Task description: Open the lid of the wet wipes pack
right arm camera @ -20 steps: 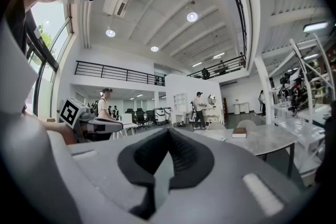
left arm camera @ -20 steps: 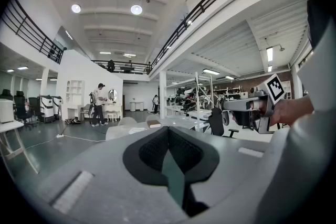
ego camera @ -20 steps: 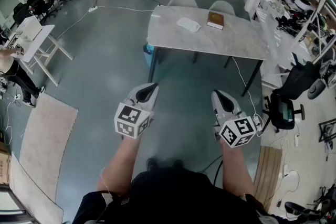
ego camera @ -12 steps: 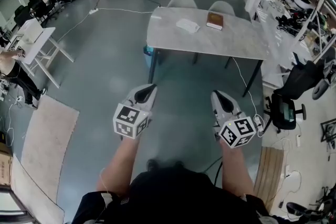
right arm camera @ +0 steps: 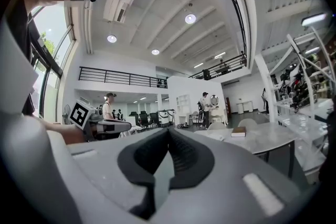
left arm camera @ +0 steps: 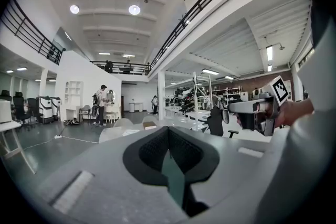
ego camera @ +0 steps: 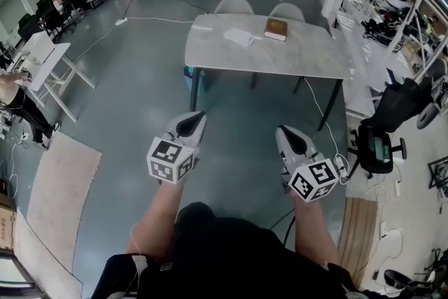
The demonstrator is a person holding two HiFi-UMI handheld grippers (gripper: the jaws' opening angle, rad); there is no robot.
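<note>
In the head view, a pale mat (ego camera: 59, 185) lay on the floor at nine o'clock. The left gripper (ego camera: 198, 115) hung in mid-air above the grey floor, its jaws closed together with nothing between them, pointing toward twelve o'clock. Well apart from it, at twelve o'clock, stood the marble-topped table (ego camera: 280, 59). The wet wipes pack (ego camera: 240, 36) lay flat on the table's far left part, untouched. A brown book (ego camera: 275, 29) lay just beside the pack at its three o'clock. The right gripper (ego camera: 280, 129) hung level with the left one, jaws likewise shut and empty. A black office chair (ego camera: 378, 150) stood at three o'clock.
</note>
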